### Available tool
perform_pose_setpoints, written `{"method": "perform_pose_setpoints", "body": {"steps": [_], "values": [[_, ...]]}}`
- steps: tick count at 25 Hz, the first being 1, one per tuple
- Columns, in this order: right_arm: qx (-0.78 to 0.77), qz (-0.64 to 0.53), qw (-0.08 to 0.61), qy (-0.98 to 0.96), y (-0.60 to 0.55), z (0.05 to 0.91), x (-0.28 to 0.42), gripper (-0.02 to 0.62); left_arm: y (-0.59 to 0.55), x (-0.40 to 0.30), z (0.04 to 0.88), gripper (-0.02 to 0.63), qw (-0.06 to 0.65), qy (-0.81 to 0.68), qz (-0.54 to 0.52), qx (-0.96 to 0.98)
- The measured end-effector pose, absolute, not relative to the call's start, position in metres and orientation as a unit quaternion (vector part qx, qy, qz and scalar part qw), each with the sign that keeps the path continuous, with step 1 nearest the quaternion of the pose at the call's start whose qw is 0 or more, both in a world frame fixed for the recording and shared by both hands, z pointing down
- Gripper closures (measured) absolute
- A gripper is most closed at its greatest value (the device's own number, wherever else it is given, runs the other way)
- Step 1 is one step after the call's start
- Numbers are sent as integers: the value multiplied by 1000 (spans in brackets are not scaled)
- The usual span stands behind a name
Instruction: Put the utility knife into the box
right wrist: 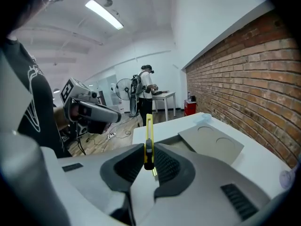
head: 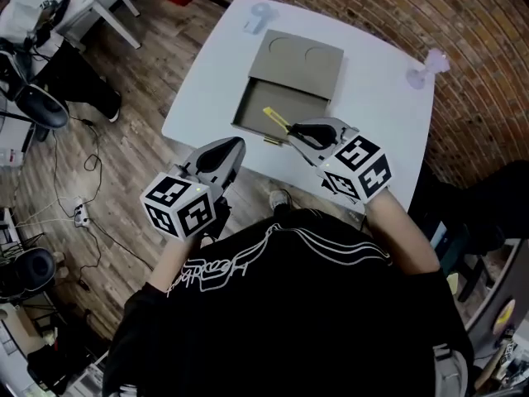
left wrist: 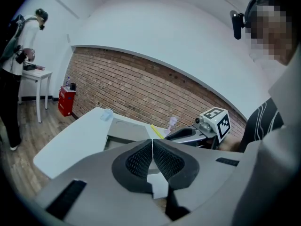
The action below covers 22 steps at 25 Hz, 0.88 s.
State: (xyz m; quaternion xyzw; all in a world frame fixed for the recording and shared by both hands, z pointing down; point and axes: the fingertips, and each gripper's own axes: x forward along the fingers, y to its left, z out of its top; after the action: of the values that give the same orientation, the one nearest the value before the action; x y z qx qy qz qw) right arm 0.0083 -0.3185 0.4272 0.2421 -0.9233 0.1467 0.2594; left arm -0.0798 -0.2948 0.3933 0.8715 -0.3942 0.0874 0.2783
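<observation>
A yellow utility knife (head: 276, 120) (right wrist: 148, 140) is clamped between the pads of my right gripper (head: 291, 136) (right wrist: 149, 166), sticking out forward over the open tray of the grey box (head: 277, 110). The box's lid (head: 297, 62), with two round dents, lies pushed back over its far half. My left gripper (head: 231, 149) (left wrist: 153, 160) hangs at the table's near edge, left of the box, with its pads together and nothing between them. In the left gripper view the right gripper (left wrist: 188, 134) and the knife tip (left wrist: 156, 131) show ahead.
The box lies on a white table (head: 207, 73). A pale blue object (head: 257, 17) lies at its far edge, a lilac one (head: 427, 67) at the right corner. A brick wall (head: 413, 7) runs behind. Wooden floor with cables (head: 91, 213) is at left. A person (right wrist: 146, 91) stands by another table.
</observation>
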Motion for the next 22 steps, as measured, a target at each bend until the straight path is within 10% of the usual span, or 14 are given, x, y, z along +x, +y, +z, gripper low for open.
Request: {"method": "perform_pose_setpoints", "body": {"steps": [22], "values": [[230,168,439,-853,-389,560,-8,529,-358,-115,423,575,319,-395,103,855]]}}
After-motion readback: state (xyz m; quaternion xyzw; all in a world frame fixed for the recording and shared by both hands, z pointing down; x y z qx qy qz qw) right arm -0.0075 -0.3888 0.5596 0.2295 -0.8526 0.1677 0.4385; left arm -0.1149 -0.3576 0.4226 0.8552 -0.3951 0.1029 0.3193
